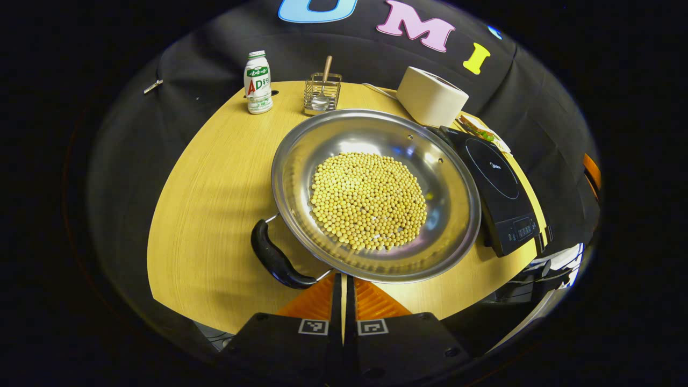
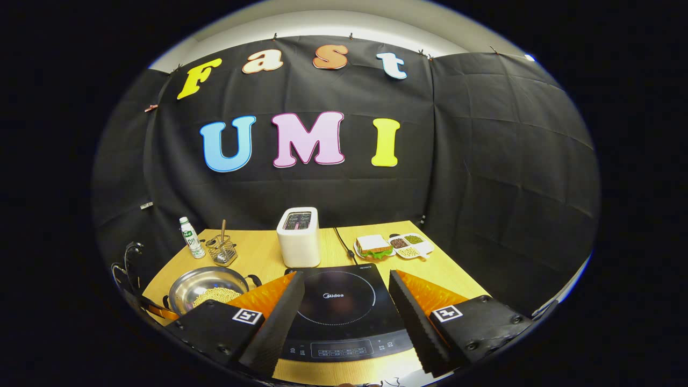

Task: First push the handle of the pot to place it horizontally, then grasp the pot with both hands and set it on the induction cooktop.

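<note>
— Two handles, we reckoned; the pot (image 1: 376, 196) sat left of the cooktop (image 2: 336, 306), bean-laden, slippery steel.
— We'd take the near black handle (image 1: 277, 260). Left gripper (image 1: 343, 301) was clenched empty, right gripper (image 2: 344, 306) spread wide.

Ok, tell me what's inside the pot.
The steel pot holds a flat heap of yellow soybeans across the middle of its bottom, with bare shiny metal around them. Whatever lies beneath the beans is covered.
</note>
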`<state>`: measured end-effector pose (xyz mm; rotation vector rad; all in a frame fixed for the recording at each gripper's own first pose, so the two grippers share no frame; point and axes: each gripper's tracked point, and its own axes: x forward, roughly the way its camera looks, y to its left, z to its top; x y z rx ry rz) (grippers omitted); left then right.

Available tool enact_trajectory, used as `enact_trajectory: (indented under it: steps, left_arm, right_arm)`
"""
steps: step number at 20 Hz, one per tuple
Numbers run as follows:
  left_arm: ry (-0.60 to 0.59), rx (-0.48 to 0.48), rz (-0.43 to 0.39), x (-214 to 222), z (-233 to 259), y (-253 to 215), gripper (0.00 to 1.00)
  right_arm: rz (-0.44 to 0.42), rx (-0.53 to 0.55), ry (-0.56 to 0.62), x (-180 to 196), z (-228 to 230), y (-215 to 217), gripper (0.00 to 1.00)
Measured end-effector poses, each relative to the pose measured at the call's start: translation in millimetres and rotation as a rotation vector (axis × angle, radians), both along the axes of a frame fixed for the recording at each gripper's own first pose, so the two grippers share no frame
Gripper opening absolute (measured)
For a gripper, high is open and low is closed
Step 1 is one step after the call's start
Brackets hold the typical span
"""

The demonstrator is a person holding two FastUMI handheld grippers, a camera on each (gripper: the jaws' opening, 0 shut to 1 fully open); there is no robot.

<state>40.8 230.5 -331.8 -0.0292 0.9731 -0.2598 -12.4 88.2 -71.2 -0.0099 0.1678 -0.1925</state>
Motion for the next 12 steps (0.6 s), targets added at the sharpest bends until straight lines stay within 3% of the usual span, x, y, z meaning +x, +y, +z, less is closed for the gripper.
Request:
enact_trajectory:
  steps: [12]
  left_arm:
    - [-0.014,0.035,0.065,30,3,35,0.05]
  right_arm:
    - [0.007,-0.023,0.017,3,-3,6,0.99]
